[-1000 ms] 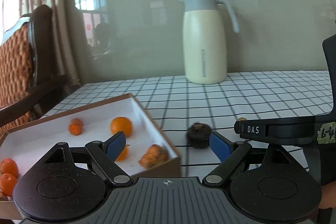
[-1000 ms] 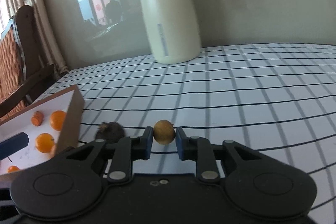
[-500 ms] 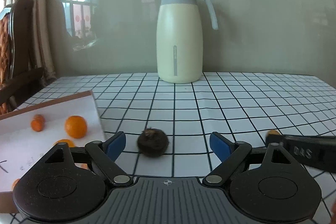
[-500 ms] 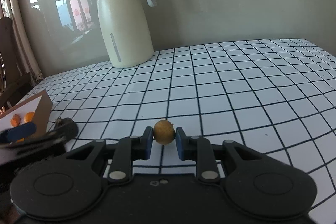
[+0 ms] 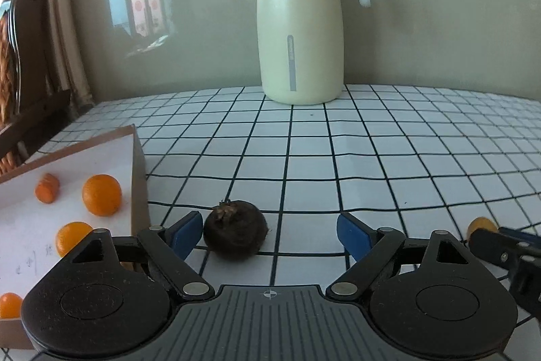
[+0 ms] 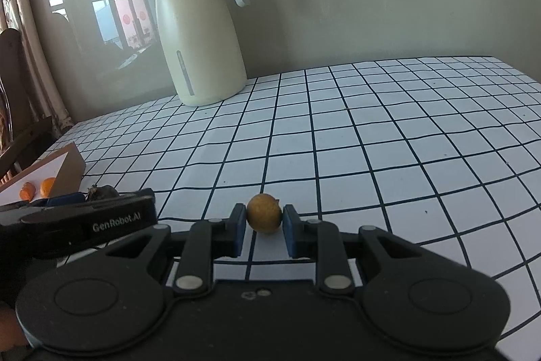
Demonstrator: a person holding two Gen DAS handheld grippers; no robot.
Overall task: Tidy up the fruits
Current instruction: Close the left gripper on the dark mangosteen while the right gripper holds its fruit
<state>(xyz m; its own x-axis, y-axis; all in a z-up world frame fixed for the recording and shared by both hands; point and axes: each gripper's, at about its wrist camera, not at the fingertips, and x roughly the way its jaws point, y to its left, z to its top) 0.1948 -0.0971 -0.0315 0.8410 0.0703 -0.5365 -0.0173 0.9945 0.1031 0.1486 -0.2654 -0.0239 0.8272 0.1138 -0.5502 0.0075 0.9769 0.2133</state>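
A dark brown round fruit (image 5: 235,230) lies on the checked tablecloth between the fingers of my left gripper (image 5: 269,235), which is open around it, closer to the left pad. A shallow cardboard box (image 5: 135,158) at the left holds several orange fruits (image 5: 101,194). My right gripper (image 6: 263,227) is shut on a small yellow-brown fruit (image 6: 263,213) just above the cloth. That fruit shows at the right edge of the left wrist view (image 5: 481,224). The left gripper's body (image 6: 84,219) shows at the left of the right wrist view.
A cream thermos jug (image 5: 299,19) with a grey lid stands at the back by the wall. A wooden chair (image 5: 27,63) and curtain are at the far left. The checked tablecloth (image 6: 405,141) stretches to the right.
My left gripper has swung right from over the box to the dark fruit, now between its open fingers. My right gripper has turned right, still holding the small fruit.
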